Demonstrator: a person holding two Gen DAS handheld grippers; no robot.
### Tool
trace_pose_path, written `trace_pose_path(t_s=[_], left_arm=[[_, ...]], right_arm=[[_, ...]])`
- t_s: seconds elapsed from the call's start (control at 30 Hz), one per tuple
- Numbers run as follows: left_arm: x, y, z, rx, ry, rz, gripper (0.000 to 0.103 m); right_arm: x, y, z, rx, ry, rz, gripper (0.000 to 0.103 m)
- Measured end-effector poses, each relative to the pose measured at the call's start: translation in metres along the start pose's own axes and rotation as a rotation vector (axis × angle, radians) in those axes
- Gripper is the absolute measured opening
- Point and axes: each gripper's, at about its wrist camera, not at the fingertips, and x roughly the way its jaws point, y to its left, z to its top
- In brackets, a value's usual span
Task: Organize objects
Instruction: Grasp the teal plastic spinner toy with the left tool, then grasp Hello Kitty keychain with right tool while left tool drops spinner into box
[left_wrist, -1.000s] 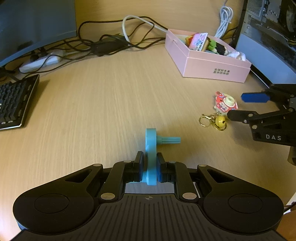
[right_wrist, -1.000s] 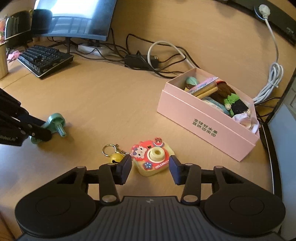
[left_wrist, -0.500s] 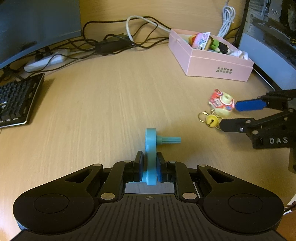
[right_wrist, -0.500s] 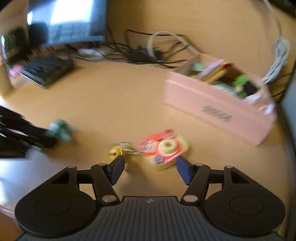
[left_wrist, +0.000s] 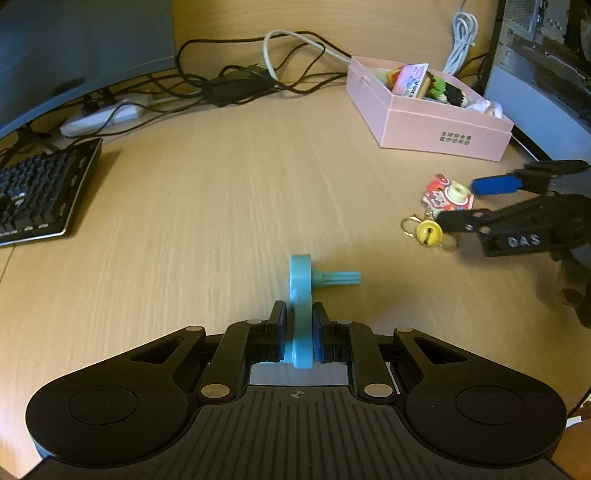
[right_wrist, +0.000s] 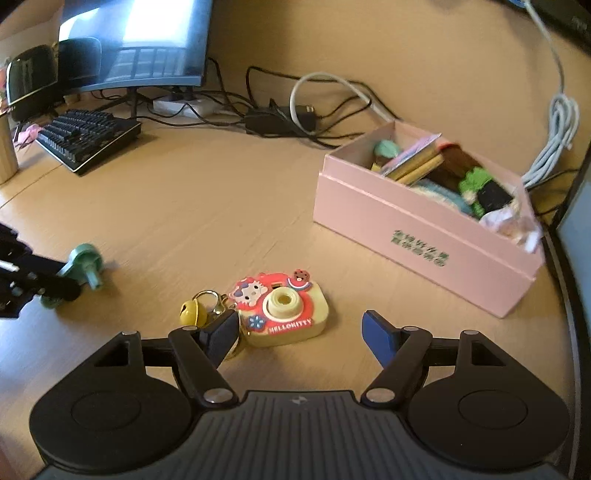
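**Toy camera about to be picked up**

The toy camera keychain (right_wrist: 282, 308) lay on the tabletop (right_wrist: 229, 206), near the pink box (right_wrist: 424, 236). The right gripper (right_wrist: 299, 336) was opening around it, pads not touching. The left gripper (left_wrist: 298, 332) clamped 1 blue peg toy (left_wrist: 301, 295). Next, likely: close, lift, carry to the box.

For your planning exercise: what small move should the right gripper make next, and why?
Probably ease forward and down. The right gripper is opening, its fingers only beginning to straddle the toy camera keychain on the desk, not gripping. The left gripper already holds the blue peg piece.
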Motion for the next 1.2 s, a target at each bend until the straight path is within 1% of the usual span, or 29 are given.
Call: trace_pose_path(t_s=[0.03, 0.07, 0.1, 0.13, 0.2, 0.4, 0.47, 0.5, 0.6, 0.67, 0.73, 0.8, 0.87, 0.93, 1.03, 1.07, 1.13, 1.2], left_arm=[[0.0, 0.001, 0.0, 0.0, 0.002, 0.001, 0.017], [0.0, 0.001, 0.0, -0.002, 0.003, 0.003, 0.017], [-0.001, 0.001, 0.0, -0.005, 0.004, 0.003, 0.017], [-0.001, 0.001, -0.001, -0.007, 0.005, 0.004, 0.017], [-0.001, 0.002, -0.001, -0.01, 0.005, 0.004, 0.017], [0.0, 0.001, 0.0, -0.013, 0.009, 0.012, 0.017], [0.0, 0.001, 0.002, -0.011, 0.015, 0.012, 0.014], [0.0, 0.002, 0.003, -0.014, 0.018, 0.005, 0.014], [-0.003, 0.005, 0.004, -0.038, 0.014, -0.062, 0.014], [-0.007, 0.003, 0.008, -0.028, 0.004, -0.098, 0.014], [-0.016, -0.001, 0.02, -0.006, -0.02, -0.14, 0.014], [-0.026, -0.006, 0.038, 0.005, -0.056, -0.192, 0.014], [-0.042, -0.011, 0.069, 0.02, -0.127, -0.241, 0.014], [-0.056, -0.02, 0.108, 0.046, -0.206, -0.283, 0.014], [-0.068, -0.04, 0.165, 0.075, -0.303, -0.339, 0.014], [-0.067, -0.048, 0.182, 0.073, -0.32, -0.355, 0.014], [-0.058, -0.067, 0.217, 0.079, -0.33, -0.404, 0.015], [-0.038, -0.088, 0.242, 0.096, -0.337, -0.431, 0.015]], right_arm=[[0.003, 0.0, 0.001, 0.011, -0.003, 0.014, 0.074], [0.006, 0.002, 0.003, 0.017, 0.006, 0.026, 0.072], [0.008, 0.004, 0.004, 0.017, 0.012, 0.031, 0.068], [0.008, 0.006, 0.005, 0.016, 0.01, 0.032, 0.061], [0.005, 0.009, 0.006, 0.017, 0.012, 0.03, 0.057], [-0.022, 0.005, 0.007, 0.035, -0.015, 0.011, 0.057], [-0.035, 0.001, 0.007, 0.058, -0.025, 0.001, 0.057], [-0.041, -0.001, 0.008, 0.068, -0.032, -0.004, 0.057], [-0.063, -0.008, 0.008, 0.102, -0.062, -0.029, 0.057], [-0.08, -0.014, 0.007, 0.123, -0.092, -0.049, 0.057], [-0.092, -0.019, 0.006, 0.145, -0.115, -0.07, 0.057], [-0.103, -0.025, 0.004, 0.176, -0.132, -0.087, 0.057], [-0.112, -0.029, 0.001, 0.193, -0.147, -0.108, 0.057], [-0.12, -0.03, -0.004, 0.205, -0.16, -0.129, 0.057], [-0.128, -0.032, -0.012, 0.227, -0.174, -0.146, 0.057], [-0.131, -0.033, -0.015, 0.236, -0.176, -0.152, 0.057], [-0.135, -0.037, -0.02, 0.261, -0.183, -0.164, 0.057], [-0.138, -0.041, -0.025, 0.282, -0.186, -0.177, 0.057]])
